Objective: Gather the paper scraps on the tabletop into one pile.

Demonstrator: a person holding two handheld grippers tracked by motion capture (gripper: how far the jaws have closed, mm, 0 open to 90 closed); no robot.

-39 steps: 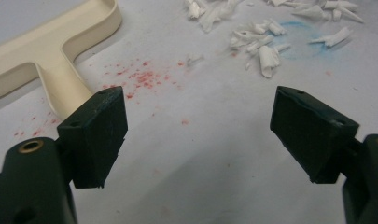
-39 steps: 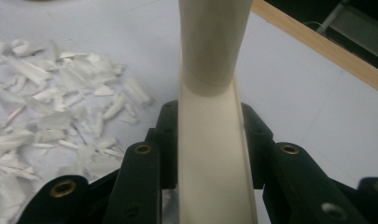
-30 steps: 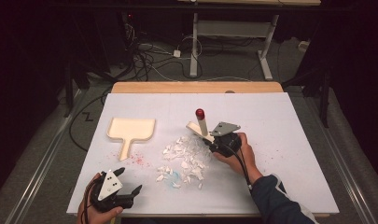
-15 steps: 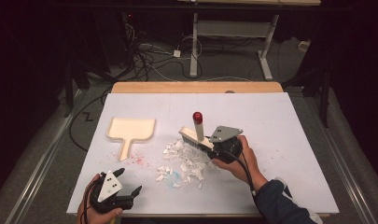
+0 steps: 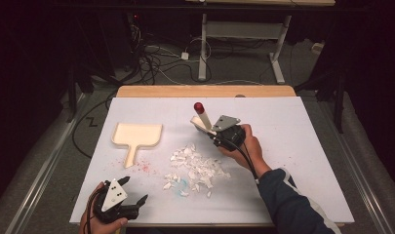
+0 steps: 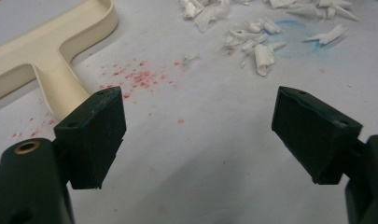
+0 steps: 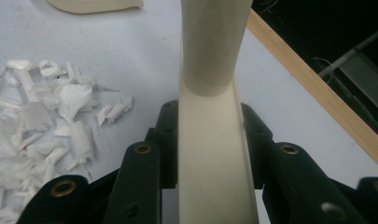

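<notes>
While brush is clamped, scraps lie loose: sweep-up job, by the look of it.

right gripper (image 5: 210,130): jaws closed on the cream brush (image 5: 204,119) handle; in the right gripper view the handle (image 7: 213,154) runs straight up between the jaws, pinched from both sides.

brush: red tip up and tilted toward the far-left, lifted off the table; bristle end not readable from these frames.

brush axis: long axis points from the gripper up and away, leaning toward the dustpan side.

scraps (image 5: 195,168): white paper bits piled mid-table, just near-left of the right gripper; also at the left edge of the right gripper view (image 7: 46,121) and along the top of the left gripper view (image 6: 261,42).

dustpan (image 5: 135,136): cream, flat on the table, left of the scraps, handle pointing toward the person; open mouth side cannot tell.

left gripper (image 5: 129,195): jaws apart, holding nothing, near table edge at near-left; left gripper view has the dustpan handle (image 6: 56,84) just beyond its one jaw.

table (image 5: 292,146): white sheet, red specks near the dustpan handle, faint blue smear by the scraps.

key relation: scraps sit between brush and dustpan, so the sweep likely runs leftward from the right gripper.

nearer hand: left gripper nearer the dustpan, right nearer the scraps.

judgement: next likely needs the brush lowered behind the pile; risk is scattering light bits.
</notes>
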